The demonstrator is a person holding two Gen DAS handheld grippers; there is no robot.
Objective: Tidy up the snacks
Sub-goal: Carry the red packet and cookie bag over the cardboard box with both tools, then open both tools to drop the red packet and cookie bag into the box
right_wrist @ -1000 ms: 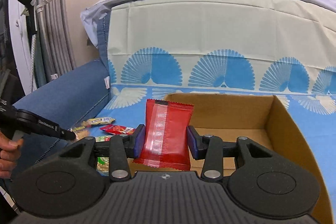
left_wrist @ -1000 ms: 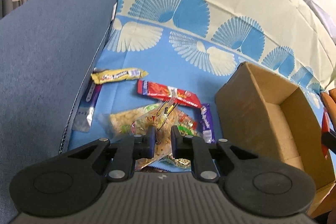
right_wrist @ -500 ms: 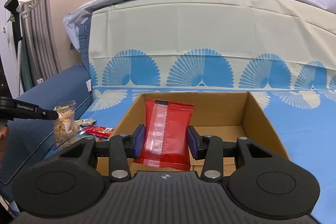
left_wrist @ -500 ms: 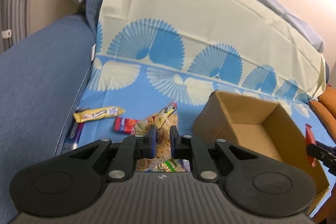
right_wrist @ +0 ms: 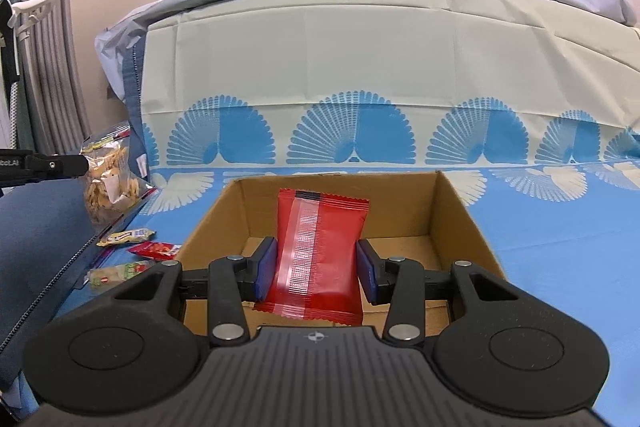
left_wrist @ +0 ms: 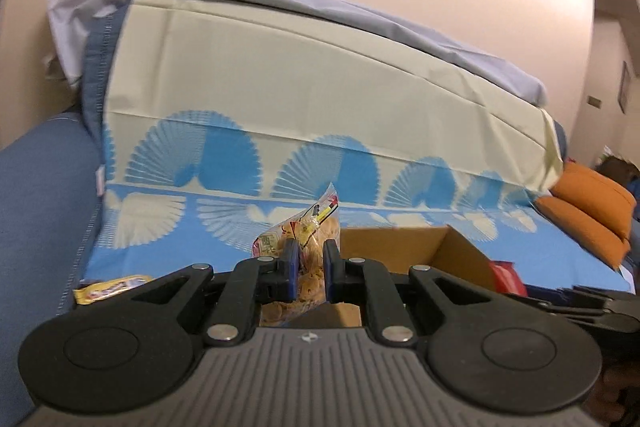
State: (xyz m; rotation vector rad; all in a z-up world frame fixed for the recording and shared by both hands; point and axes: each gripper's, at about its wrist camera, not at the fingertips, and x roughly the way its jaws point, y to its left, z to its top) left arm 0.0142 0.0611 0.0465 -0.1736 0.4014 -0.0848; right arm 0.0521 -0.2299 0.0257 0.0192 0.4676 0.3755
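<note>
A red packet [right_wrist: 320, 251] is clamped between the narrow-set jaws of the right gripper [right_wrist: 316, 269], its long axis upright, hanging just above the near half of the open cardboard box [right_wrist: 460, 211]; the release is judged to turn on that relation, the box floor lying directly below and beyond the jaws. A clear bag of crackers [left_wrist: 308, 259] is pinched by the nearly closed left gripper [left_wrist: 307, 269], with the box just right of and beyond it; the right gripper is judged the nearer to a drop. Loose snacks on the blue cloth [right_wrist: 560, 227] left of the box, among them a yellow bar [right_wrist: 126, 237], are shown best in the right view; only the yellow bar is glimpsed in the left view, which alone shows orange cushions [left_wrist: 592, 203] at the far right.
</note>
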